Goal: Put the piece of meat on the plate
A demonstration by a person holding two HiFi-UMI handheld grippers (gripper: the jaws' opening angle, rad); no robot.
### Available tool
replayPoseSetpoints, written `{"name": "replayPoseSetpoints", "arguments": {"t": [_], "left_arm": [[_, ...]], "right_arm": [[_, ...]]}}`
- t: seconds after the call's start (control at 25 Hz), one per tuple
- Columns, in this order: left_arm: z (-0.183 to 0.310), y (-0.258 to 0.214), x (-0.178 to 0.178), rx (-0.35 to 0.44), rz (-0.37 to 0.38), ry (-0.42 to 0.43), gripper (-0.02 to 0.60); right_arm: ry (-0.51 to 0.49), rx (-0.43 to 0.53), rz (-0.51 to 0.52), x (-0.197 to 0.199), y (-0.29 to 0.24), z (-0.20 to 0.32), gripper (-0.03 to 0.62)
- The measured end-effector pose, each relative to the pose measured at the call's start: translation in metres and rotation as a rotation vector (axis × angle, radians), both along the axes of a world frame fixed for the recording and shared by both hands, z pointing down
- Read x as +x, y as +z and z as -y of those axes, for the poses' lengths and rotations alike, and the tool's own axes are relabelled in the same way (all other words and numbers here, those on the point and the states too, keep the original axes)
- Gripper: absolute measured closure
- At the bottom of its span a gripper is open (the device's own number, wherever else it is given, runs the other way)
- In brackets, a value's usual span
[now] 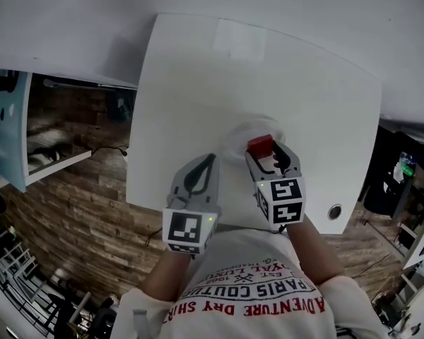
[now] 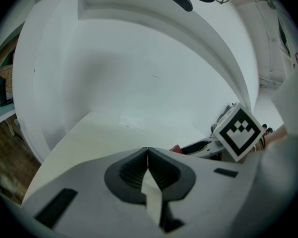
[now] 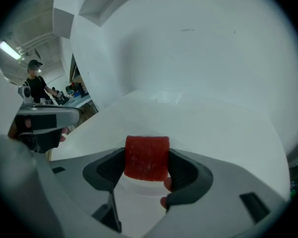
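Note:
A red block of meat point(image 3: 147, 157) is clamped between the jaws of my right gripper point(image 3: 147, 158). In the head view the same meat point(image 1: 260, 145) hangs over a round white plate point(image 1: 242, 134) near the table's front edge, with my right gripper point(image 1: 266, 152) shut on it. I cannot tell whether the meat touches the plate. My left gripper point(image 1: 208, 164) rests to the left of the plate, shut with nothing in it. Its ribbed pads point(image 2: 139, 168) press together in the left gripper view, where a sliver of the meat point(image 2: 175, 148) shows beside the right gripper's marker cube point(image 2: 239, 131).
The white table point(image 1: 254, 83) stretches away toward a white wall. A round cable hole point(image 1: 335, 211) sits at the front right corner. A wood floor point(image 1: 71, 203) and shelves lie to the left. A person point(image 3: 36, 87) stands far off in the right gripper view.

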State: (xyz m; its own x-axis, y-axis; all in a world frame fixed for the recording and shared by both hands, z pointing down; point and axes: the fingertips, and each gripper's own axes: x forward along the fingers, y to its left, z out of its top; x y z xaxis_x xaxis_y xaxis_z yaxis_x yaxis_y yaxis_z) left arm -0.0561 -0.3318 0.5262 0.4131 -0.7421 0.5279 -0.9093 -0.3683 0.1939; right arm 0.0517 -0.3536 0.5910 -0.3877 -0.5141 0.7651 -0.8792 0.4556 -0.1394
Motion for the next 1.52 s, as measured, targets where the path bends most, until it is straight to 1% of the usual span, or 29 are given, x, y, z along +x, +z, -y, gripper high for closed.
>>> {"name": "replayPoseSetpoints", "arguments": {"t": [0.16, 0.28, 0.44, 0.52, 0.84, 0.96, 1.08, 1.28, 1.4, 1.52], "left_arm": [[0.003, 0.007, 0.0, -0.022, -0.008, -0.006, 0.574], [0.003, 0.014, -0.001, -0.034, -0.005, -0.001, 0.574], [0.004, 0.02, 0.0, -0.046, -0.005, 0.005, 0.574], [0.005, 0.02, 0.0, -0.054, -0.012, -0.006, 0.574], [0.001, 0.019, -0.002, -0.054, -0.002, 0.012, 0.574], [0.002, 0.013, -0.002, -0.042, -0.001, 0.022, 0.574], [0.002, 0.003, -0.004, -0.022, 0.001, 0.033, 0.574], [0.004, -0.021, -0.002, 0.038, 0.0, 0.056, 0.574], [0.006, -0.042, 0.003, 0.089, -0.004, 0.08, 0.574], [0.005, -0.067, 0.008, 0.145, -0.003, 0.109, 0.574]], "right_arm": [[-0.011, -0.053, -0.033, -0.003, 0.02, 0.003, 0.318], [-0.022, -0.073, -0.051, -0.005, 0.03, 0.004, 0.318], [-0.033, -0.056, -0.073, -0.008, 0.035, 0.009, 0.318], [-0.03, -0.061, -0.07, -0.009, 0.035, 0.011, 0.316], [-0.038, -0.052, -0.071, -0.012, 0.034, 0.013, 0.316], [-0.015, -0.03, -0.05, -0.011, 0.024, 0.014, 0.316], [0.01, 0.021, -0.042, -0.01, 0.006, 0.016, 0.316], [0.091, 0.107, -0.015, 0.0, -0.033, 0.017, 0.324], [0.175, 0.193, 0.029, 0.01, -0.066, 0.016, 0.507], [0.246, 0.278, 0.077, 0.018, -0.101, 0.009, 0.562]]}}
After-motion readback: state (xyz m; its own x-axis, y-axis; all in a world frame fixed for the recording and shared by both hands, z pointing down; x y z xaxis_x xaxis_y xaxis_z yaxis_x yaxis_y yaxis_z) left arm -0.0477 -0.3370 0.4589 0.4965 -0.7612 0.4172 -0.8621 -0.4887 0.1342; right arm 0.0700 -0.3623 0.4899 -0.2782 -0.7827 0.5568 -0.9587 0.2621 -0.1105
